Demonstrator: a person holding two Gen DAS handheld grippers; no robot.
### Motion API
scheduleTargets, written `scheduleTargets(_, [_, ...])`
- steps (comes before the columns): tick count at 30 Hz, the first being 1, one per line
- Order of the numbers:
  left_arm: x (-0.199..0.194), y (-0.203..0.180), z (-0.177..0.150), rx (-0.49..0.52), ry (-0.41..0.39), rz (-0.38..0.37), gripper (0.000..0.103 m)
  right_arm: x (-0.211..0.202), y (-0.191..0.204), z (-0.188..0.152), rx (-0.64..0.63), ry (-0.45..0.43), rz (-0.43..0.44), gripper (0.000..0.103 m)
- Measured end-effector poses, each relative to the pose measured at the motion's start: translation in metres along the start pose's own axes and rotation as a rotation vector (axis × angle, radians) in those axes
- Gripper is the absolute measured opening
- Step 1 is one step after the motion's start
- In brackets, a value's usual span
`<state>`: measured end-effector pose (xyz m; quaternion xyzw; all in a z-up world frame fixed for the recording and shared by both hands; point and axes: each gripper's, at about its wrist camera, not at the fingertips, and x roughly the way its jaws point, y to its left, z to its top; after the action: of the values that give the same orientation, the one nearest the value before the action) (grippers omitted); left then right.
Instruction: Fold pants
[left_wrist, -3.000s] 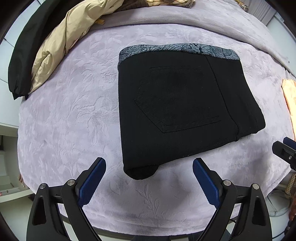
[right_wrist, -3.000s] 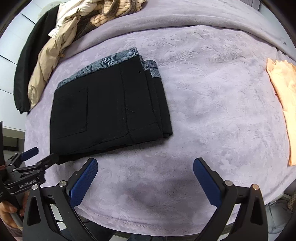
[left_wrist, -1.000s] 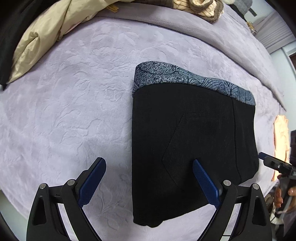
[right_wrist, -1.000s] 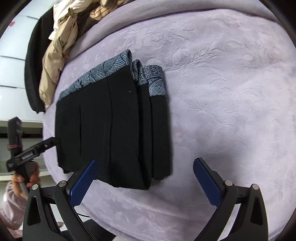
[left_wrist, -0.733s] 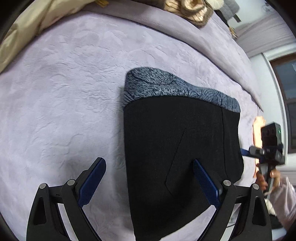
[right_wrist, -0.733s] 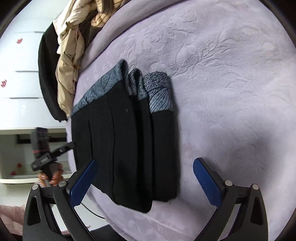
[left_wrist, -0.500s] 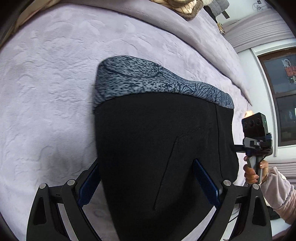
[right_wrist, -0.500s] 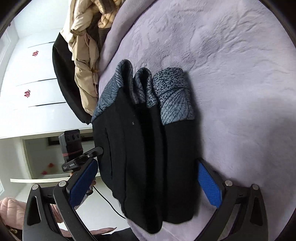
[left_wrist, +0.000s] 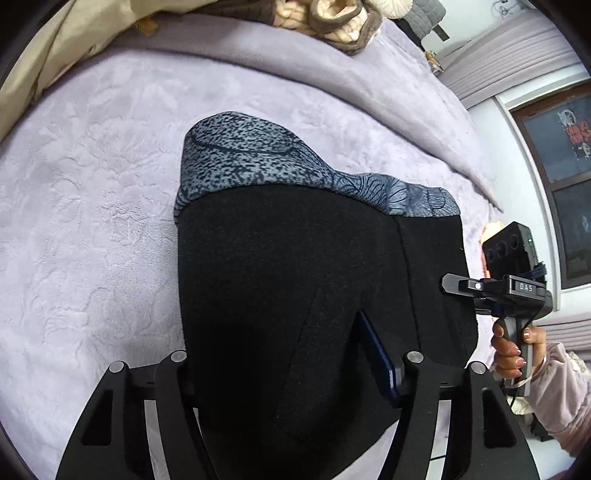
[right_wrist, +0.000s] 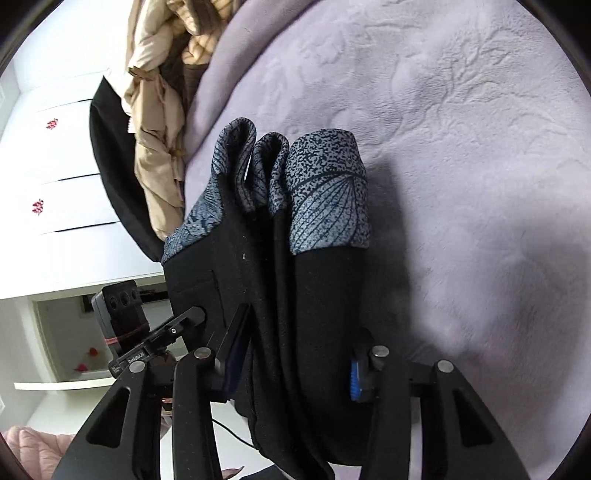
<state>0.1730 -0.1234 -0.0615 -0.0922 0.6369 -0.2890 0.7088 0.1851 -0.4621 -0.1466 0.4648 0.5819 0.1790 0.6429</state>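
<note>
we see folded black pants (left_wrist: 295, 295) with grey leaf-print waistband (left_wrist: 258, 158) on the lilac blanket (left_wrist: 81, 206), our left gripper (left_wrist: 284, 354) clamped across one end, right gripper (right_wrist: 295, 354) pinching the stacked layers (three folds showing), beige jacket (right_wrist: 155, 122) beyond

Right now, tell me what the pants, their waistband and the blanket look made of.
Pants: matte black woven cloth, fine grain, possibly denim or twill.
Waistband: thinner grey-blue fabric printed with speckles and leaf veins, no sheen.
Blanket: lilac plush fleece by the look, soft nap embossed with a leafy pattern.
</note>
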Motion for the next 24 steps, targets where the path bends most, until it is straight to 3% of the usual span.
scheduleTargets(7, [-0.043, -0.009, -0.026, 0.043, -0.001, 0.013, 0.067, -0.011, 0.014, -0.043, 0.046, -0.018, 0.089, 0.045])
scheduleTargets(13, [-0.036, 0.006, -0.059, 0.024, 0.046, 0.056, 0.068, -0.001, 0.006, -0.079, 0.072, -0.020, 0.066, 0.045])
scheduleTargets(15, [-0.021, 0.021, -0.066, -0.006, 0.081, 0.064, 0.073, 0.008, -0.007, -0.086, 0.097, -0.010, 0.026, 0.045])
scheduleTargets(19, [-0.011, 0.040, -0.068, -0.044, 0.053, 0.111, 0.090, 0.010, -0.014, -0.089, 0.093, -0.020, -0.033, 0.046])
scheduleTargets(20, [-0.012, 0.041, -0.067, -0.044, 0.049, 0.121, 0.091, 0.009, -0.011, -0.088, 0.073, -0.021, -0.061, 0.051])
scheduleTargets(24, [-0.030, 0.036, -0.065, -0.007, 0.005, 0.209, 0.091, 0.009, 0.013, -0.086, -0.019, -0.025, -0.297, 0.062])
